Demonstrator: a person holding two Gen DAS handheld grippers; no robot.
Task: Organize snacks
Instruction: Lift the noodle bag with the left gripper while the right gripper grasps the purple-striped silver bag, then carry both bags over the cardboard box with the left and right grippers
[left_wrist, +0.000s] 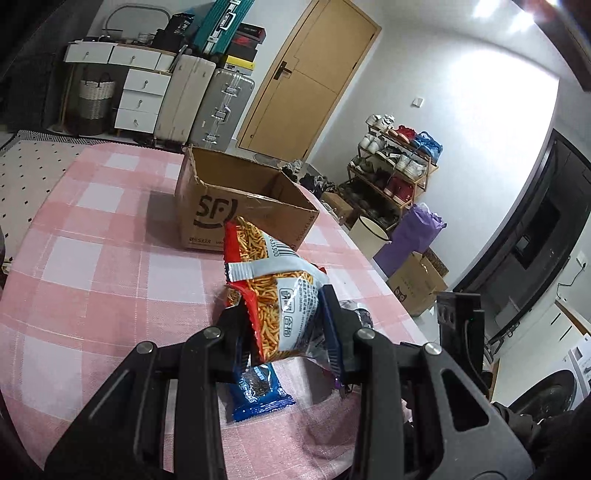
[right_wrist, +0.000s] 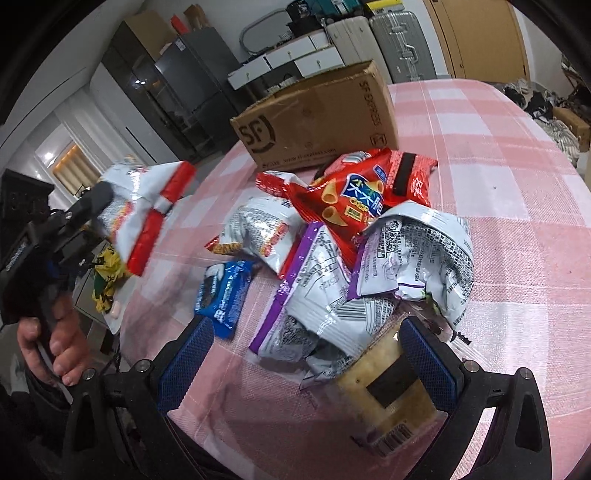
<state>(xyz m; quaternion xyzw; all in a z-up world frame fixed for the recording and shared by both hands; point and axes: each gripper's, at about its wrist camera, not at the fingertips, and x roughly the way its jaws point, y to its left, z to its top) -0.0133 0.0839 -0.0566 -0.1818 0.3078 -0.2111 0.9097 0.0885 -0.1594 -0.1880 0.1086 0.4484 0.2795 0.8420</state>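
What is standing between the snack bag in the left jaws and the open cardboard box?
Nothing visible does. The left gripper holds the noodle snack bag above the table, and only bare pink checked tablecloth lies before the cardboard box, whose top is open.

A cardboard box (right_wrist: 314, 122) is set on the table (right_wrist: 517, 221), at the far side. Just in front of it, a pile of snack bags (right_wrist: 369, 251) is heaped on the table. A small cookie pack (right_wrist: 223, 295) is laid flat to the left of the pile, near it.
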